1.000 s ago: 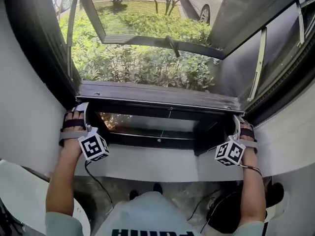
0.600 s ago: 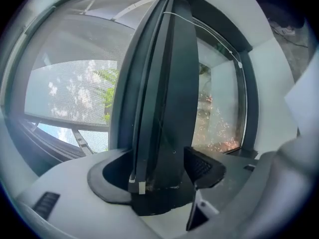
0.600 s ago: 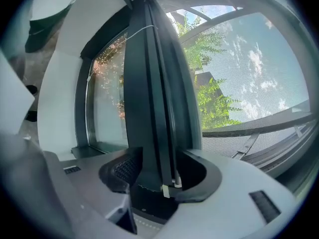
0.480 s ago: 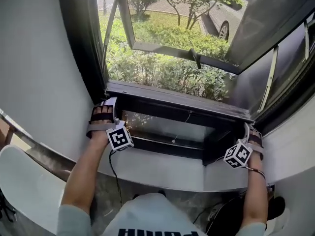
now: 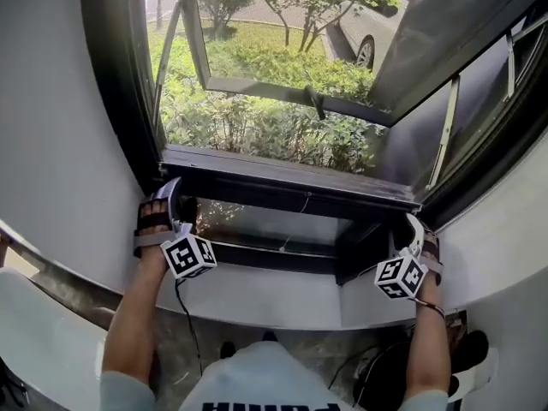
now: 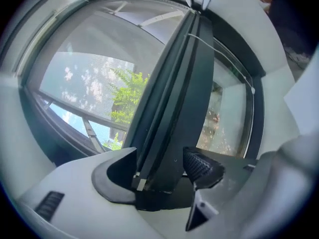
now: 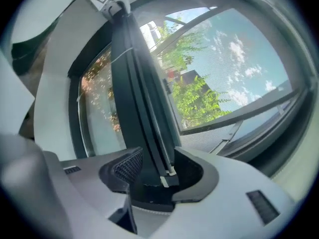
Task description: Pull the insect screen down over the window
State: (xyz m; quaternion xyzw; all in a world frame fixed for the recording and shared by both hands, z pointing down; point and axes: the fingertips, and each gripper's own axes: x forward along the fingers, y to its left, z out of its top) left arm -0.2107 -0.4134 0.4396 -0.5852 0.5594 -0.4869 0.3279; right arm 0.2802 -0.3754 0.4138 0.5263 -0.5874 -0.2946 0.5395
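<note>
Item: insect screen, with dark bottom bar (image 5: 291, 185) running level across the window opening, low in the frame. The mesh rises from the bar and shows as a fine grey weave over the sky in both gripper views. Below the bar are a dark lower frame and a fixed pane (image 5: 265, 225), then the white window sill (image 5: 257, 294). A thin cord (image 5: 301, 202) hangs from the middle of the bar. Left hand-held gripper (image 5: 177, 199): at the bar's left end, marker cube toward the person. In the left gripper view the bar (image 6: 174, 108) runs between the two jaws of the left hand-held gripper (image 6: 164, 169). The jaws have just been opening and sit released around the bar, close on either side and not clamped. Right hand-held gripper (image 5: 409, 226): at the bar's right end. In the right gripper view the bar (image 7: 139, 108) lies between the jaws of the right hand-held gripper (image 7: 154, 172). These too have just been opening and are likewise released, with the ribbed pad just beside the bar. Surroundings: outward-swung window sash (image 5: 257, 88), green bushes (image 5: 257, 127), parked car (image 5: 355, 28), and the person's bare forearms reaching up to both ends.
</note>
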